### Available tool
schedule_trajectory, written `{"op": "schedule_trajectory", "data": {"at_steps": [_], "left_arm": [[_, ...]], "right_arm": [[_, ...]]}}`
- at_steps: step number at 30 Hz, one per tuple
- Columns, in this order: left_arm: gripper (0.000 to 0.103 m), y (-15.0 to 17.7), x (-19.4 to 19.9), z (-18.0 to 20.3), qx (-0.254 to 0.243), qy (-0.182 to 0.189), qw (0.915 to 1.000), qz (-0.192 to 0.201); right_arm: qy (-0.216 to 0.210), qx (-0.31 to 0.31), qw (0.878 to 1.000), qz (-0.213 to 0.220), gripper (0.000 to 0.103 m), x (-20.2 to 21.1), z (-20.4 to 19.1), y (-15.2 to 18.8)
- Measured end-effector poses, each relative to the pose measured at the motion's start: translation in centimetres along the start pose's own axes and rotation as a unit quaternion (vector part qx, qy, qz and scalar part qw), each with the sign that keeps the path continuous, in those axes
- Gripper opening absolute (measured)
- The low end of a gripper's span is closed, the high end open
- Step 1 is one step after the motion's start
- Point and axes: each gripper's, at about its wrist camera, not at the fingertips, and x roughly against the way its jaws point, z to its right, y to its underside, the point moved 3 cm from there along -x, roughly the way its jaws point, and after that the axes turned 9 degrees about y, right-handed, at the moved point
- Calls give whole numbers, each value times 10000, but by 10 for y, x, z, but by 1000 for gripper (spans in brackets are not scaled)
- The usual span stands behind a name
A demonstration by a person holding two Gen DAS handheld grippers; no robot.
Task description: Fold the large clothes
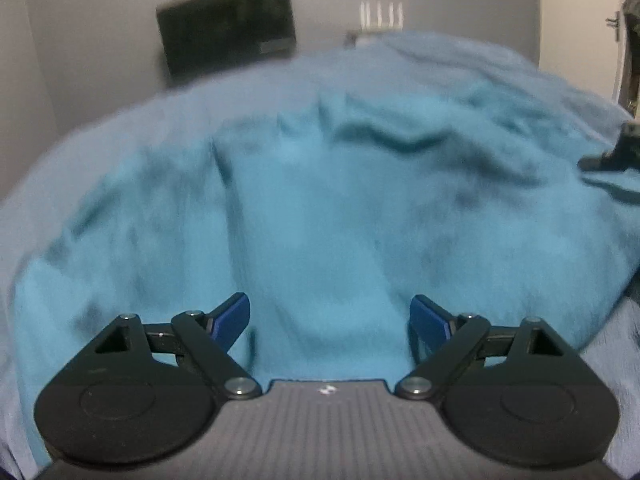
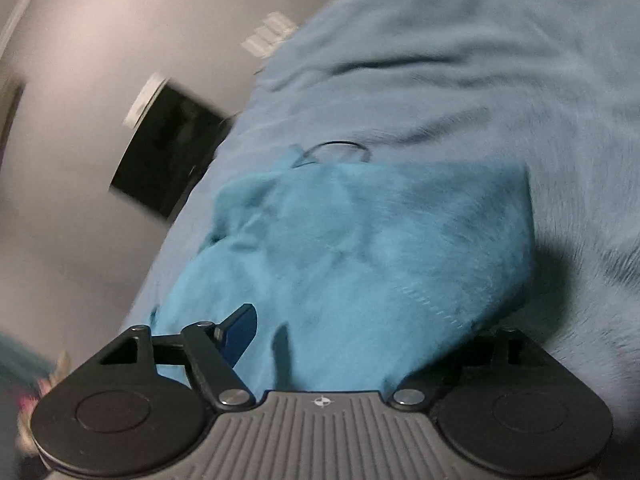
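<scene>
Evidently blurred, teal garment (image 1: pixel 328 208) shows no legible label.

Black-linked left gripper (image 1: pixel 330 320), blue fingertips (image 1: pixel 232 316), ribbed grey body, silver screws.

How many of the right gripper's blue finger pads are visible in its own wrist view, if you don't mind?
1: the left pad shows over the teal garment; the other lies hidden beneath the cloth.

left wrist: low, close over teal garment (image 1: pixel 320 208), facing dark screen (image 1: pixel 226 24) on far wall | right wrist: tilted, close above garment edge | shared: garment, pale blue bedcover (image 2: pixel 460 60), screen
</scene>
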Motion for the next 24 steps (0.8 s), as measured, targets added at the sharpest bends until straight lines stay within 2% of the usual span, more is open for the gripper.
{"op": "schedule_trajectory", "data": {"at_steps": [3, 5, 6, 8, 10, 13, 14, 15, 16, 17, 19, 21, 24], "left_arm": [[89, -15, -3, 1, -319, -171, 9986, 389], [89, -26, -12, -1, -386, -294, 9976, 501], [89, -29, -18, -2, -357, -337, 9975, 504], [89, -33, -37, -6, -273, -458, 9982, 286], [88, -26, -57, -6, -317, -487, 9983, 11], [89, -17, -72, -10, -274, -434, 9986, -108], [89, -19, -70, -11, -277, -409, 9988, -48], [89, -23, -67, -13, -283, -412, 9987, 92], [89, -28, -62, -16, -251, -460, 9981, 314], [89, -34, -58, -21, -138, -544, 9968, 577], [89, -46, -59, -32, 181, -647, 9944, 818], [89, -57, -66, -43, 491, -655, 9926, 896], [89, -68, -84, -50, 489, -738, 9918, 927]], "right_arm": [[-139, -499, 9986, 56, 63, 0, 5, 0], [-280, -444, 9986, 71, 47, 6, 1, -1], [-299, -394, 9987, 94, 43, 8, -1, -2], [-288, -154, 9993, 186, 31, 16, -8, -1], [-309, 125, 9990, 296, 27, 21, -16, 0], [-431, 660, 9959, 449, 27, 28, -32, 3], [-478, 791, 9946, 479, 30, 29, -37, 4], [-513, 839, 9939, 500, 33, 31, -40, 4], [-530, 809, 9941, 485, 42, 30, -40, 3], [-517, 738, 9949, 460, 44, 28, -38, 0], [-474, 669, 9957, 423, 44, 27, -36, -3], [-460, 696, 9956, 427, 44, 25, -39, -3], [-444, 837, 9945, 454, 44, 28, -46, -1]]}}
